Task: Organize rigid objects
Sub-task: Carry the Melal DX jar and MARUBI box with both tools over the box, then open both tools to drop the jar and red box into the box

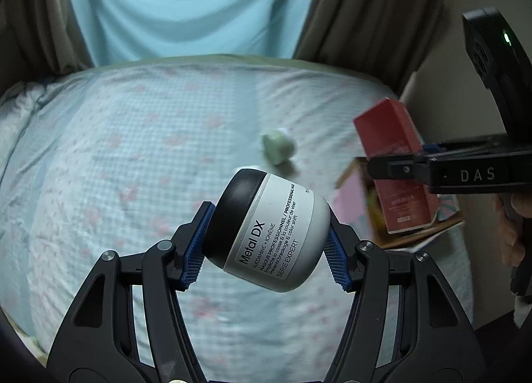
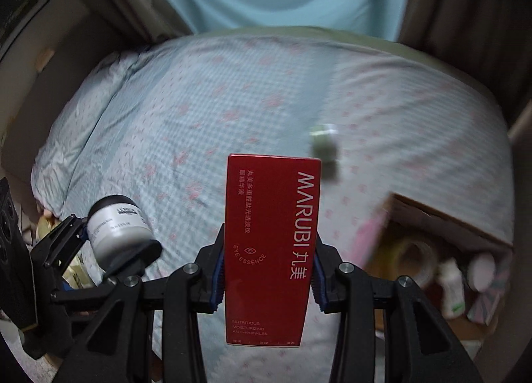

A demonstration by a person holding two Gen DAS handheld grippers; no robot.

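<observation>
A: Left view: left gripper [image 1: 266, 243] clamped on a white jar [image 1: 267, 233] with a black lid, tilted, held above the bed [image 1: 133, 150]. Small green pot [image 1: 277, 146] lying on the bed beyond the jar.

B: Right view: right gripper [image 2: 267, 280] clamped on a red box [image 2: 272, 250], upright, above the bed. Cardboard carton [image 2: 449, 216] on the bed, right of the red box, bottles inside. Green pot blurred, just beyond the box.

Premises: home bedroom. Evidence: bed [image 2: 232, 110] with floral checked sheet, curtains [image 1: 372, 10] behind, box [image 2: 442, 216] of toiletries.
</observation>
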